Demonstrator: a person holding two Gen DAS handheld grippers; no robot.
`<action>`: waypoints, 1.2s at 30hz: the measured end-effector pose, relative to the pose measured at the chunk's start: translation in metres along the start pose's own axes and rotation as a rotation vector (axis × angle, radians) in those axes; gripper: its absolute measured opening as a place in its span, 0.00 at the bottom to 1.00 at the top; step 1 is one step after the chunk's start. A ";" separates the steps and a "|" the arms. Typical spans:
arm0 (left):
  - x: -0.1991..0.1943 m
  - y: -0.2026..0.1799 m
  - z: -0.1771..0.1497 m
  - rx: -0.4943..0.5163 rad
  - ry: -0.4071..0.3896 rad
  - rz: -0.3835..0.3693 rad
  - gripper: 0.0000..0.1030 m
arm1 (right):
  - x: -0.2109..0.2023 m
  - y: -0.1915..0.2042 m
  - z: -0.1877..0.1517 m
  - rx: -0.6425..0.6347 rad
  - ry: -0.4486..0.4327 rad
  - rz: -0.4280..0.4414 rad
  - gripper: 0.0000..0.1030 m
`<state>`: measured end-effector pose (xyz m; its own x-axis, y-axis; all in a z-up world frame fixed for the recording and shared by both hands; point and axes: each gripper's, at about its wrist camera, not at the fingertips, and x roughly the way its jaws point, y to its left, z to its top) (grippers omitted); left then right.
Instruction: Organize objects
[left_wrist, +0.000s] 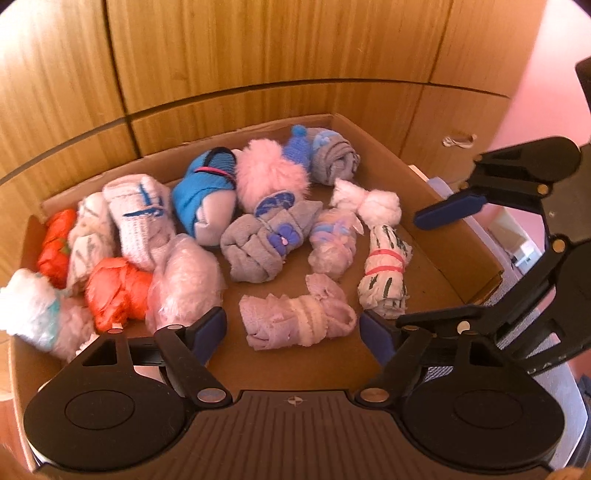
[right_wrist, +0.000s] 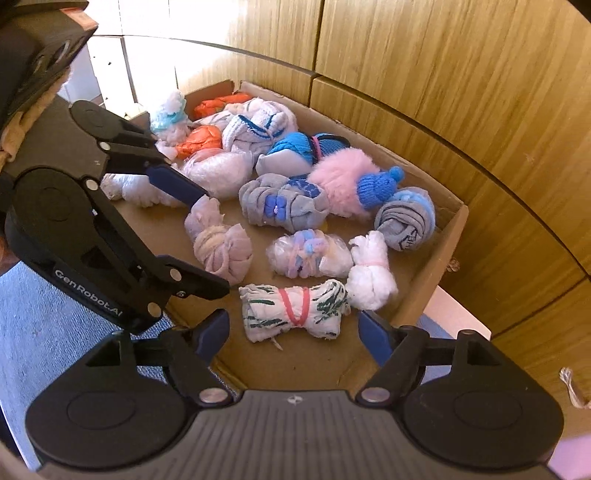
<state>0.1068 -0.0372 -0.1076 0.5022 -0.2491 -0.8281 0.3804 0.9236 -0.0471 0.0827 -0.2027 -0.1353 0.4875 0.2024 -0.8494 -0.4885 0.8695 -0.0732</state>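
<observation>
Wood-grain cabinet panels (left_wrist: 258, 55) back a shallow cardboard box (left_wrist: 436, 206) of rolled socks: fuzzy pink, ribbed grey, knitted blue. Left gripper (left_wrist: 293, 328) spreads wide above a lilac sock roll (left_wrist: 295, 319); right gripper (right_wrist: 293, 328) gapes, untouching, above a green-flecked sock bundle (right_wrist: 291, 310).

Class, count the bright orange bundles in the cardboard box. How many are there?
2. One orange bundle lies near the box's left front beside the pale pink roll; the other sits behind it against the left wall. Others may be hidden.
</observation>
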 end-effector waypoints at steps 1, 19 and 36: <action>-0.001 0.000 0.000 -0.011 -0.001 0.001 0.83 | -0.001 0.001 0.000 0.002 0.000 -0.004 0.73; -0.055 -0.006 -0.003 -0.160 -0.103 0.044 1.00 | -0.034 0.023 -0.001 0.114 -0.043 -0.110 0.92; -0.117 -0.013 -0.039 -0.173 -0.273 0.412 1.00 | -0.056 0.065 -0.023 0.400 -0.168 -0.142 0.99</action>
<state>0.0127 -0.0083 -0.0317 0.7759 0.0992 -0.6230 -0.0136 0.9900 0.1407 0.0073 -0.1680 -0.1039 0.6561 0.1099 -0.7466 -0.1067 0.9929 0.0523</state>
